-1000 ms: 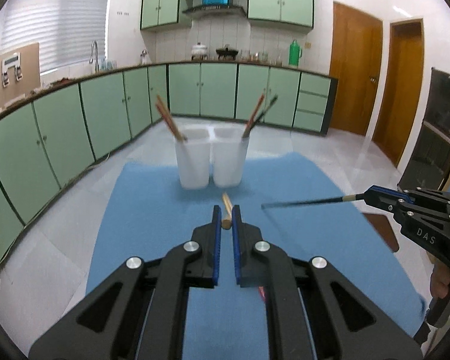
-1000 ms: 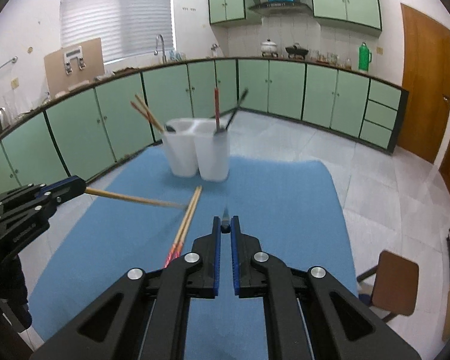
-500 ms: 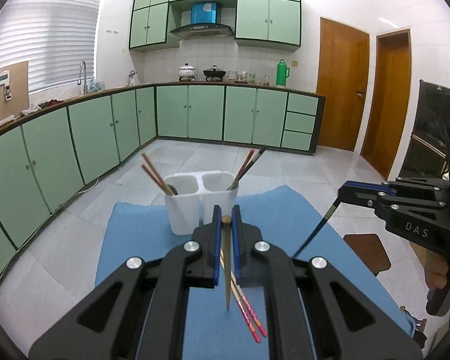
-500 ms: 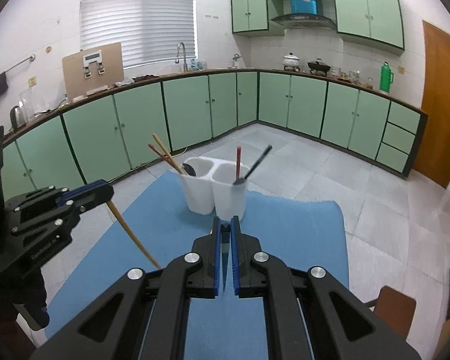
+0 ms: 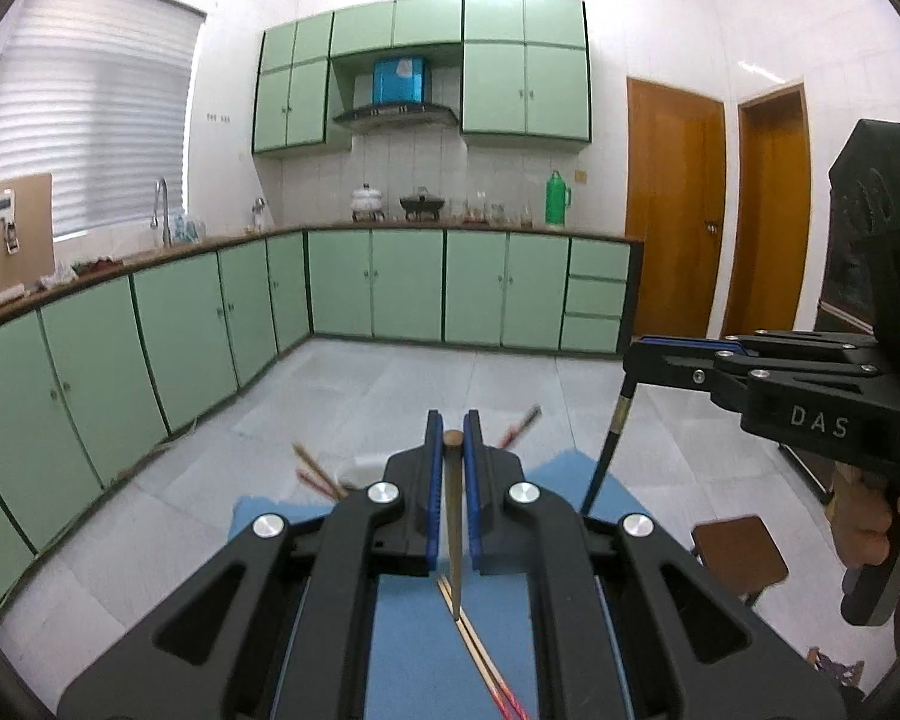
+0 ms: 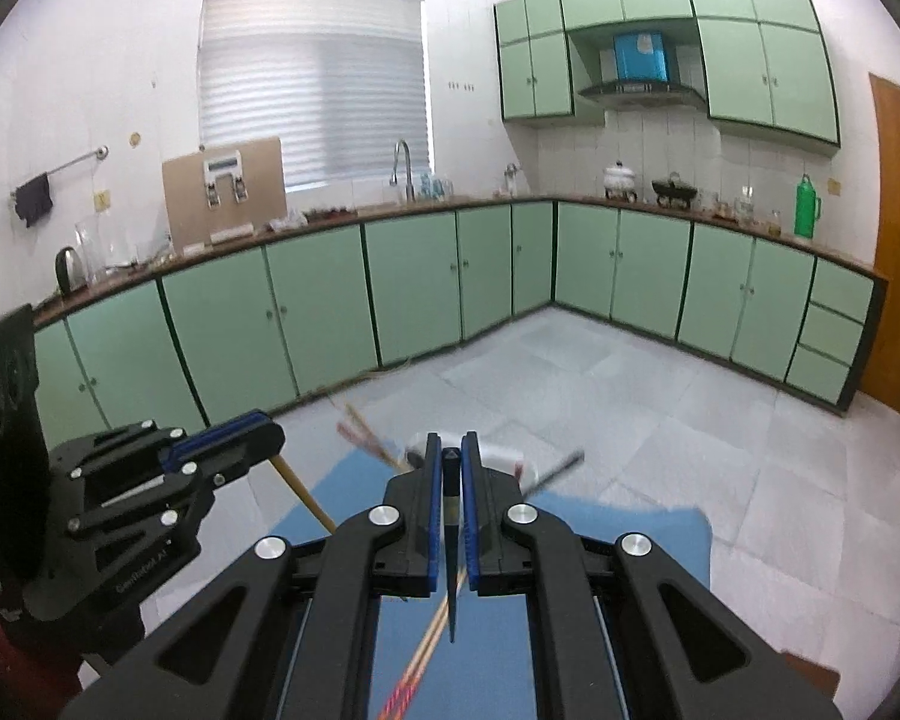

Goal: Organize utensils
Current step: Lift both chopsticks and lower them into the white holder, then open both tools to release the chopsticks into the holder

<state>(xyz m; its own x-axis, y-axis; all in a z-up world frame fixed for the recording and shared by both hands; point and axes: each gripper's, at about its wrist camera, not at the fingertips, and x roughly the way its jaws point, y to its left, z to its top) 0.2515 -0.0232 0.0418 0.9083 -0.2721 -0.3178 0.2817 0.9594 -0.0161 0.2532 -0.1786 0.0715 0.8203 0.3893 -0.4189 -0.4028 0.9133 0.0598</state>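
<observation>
My left gripper is shut on a wooden chopstick that hangs tip down above the blue mat. My right gripper is shut on a black chopstick, also tip down. Each gripper shows in the other view: the right one with its black chopstick, the left one with its wooden chopstick. The white two-cup holder with chopsticks in it is mostly hidden behind the fingers; it also shows in the right wrist view. A pair of wooden chopsticks with red ends lies on the mat.
Green kitchen cabinets line the far wall and the left side. A brown stool stands to the right of the mat. The grey tiled floor lies beyond the mat. Brown doors are at the far right.
Both grippers have risen and tilted up with their chopsticks, which now hang nearly vertical. The holder has dropped low in both views, behind the fingers.
</observation>
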